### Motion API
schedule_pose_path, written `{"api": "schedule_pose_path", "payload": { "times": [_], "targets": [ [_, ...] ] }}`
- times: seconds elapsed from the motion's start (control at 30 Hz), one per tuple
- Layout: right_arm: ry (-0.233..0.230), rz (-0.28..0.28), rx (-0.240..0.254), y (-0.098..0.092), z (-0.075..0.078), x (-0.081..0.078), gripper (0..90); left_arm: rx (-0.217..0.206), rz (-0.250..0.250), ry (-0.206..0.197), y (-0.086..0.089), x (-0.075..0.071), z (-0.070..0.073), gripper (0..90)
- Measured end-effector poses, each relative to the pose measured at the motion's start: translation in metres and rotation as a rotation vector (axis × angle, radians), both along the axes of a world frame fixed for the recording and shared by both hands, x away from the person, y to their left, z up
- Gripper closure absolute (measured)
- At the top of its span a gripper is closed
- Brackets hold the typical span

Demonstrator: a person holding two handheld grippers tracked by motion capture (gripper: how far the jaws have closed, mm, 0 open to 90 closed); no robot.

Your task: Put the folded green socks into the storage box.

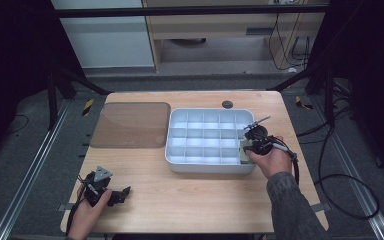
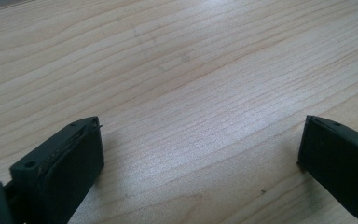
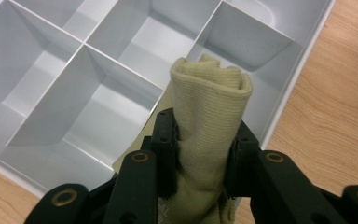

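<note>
A white tray (image 1: 172, 145) divided into several compartments lies on the wooden table, right of centre. My right gripper (image 1: 246, 148) hangs over the tray's near right corner, shut on a rolled pale yellow-green cloth (image 1: 244, 151). In the right gripper view the cloth (image 3: 209, 107) stands up between the two black jaws of the right gripper (image 3: 200, 154), above a compartment of the tray (image 3: 303, 70) by its right wall. My left gripper (image 1: 121, 194) rests low at the table's front left. In the left gripper view the left gripper (image 2: 200, 149) is open, with bare wood between its jaws.
A brown translucent mat (image 1: 130, 124) lies flat left of the tray. A round dark grommet (image 1: 227, 104) sits in the table behind the tray. Cables (image 1: 340, 180) trail off the table's right side. Metal rails run along the floor on both sides.
</note>
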State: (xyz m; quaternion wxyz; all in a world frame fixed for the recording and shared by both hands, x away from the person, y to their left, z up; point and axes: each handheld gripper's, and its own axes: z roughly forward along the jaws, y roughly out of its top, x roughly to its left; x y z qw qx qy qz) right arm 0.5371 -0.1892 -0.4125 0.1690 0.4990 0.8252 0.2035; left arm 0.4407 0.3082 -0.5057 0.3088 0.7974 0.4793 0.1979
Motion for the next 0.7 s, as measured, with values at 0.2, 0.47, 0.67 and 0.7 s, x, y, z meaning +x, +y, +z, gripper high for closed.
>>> {"api": "schedule_pose_path", "payload": {
  "times": [0.2,0.47,0.67,0.7],
  "targets": [
    [0.0,-0.002,0.0,-0.0003,-0.0013,0.0019,70.1,0.001,-0.002,-0.001,0.0,0.0001,-0.0001,0.0],
    [0.005,-0.009,0.003,-0.0002,-0.0048,0.0009,70.1,0.002,-0.006,-0.002,-0.0003,0.0001,-0.0002,0.0],
    [0.012,-0.006,-0.03,0.0023,-0.009,0.0001,70.2,0.002,-0.007,-0.002,-0.0006,0.0001,-0.0002,0.0],
    [0.016,-0.005,-0.035,0.0031,-0.0094,0.0003,70.2,0.002,-0.007,-0.002,-0.0006,0.0,-0.0002,0.0]
  ]
}}
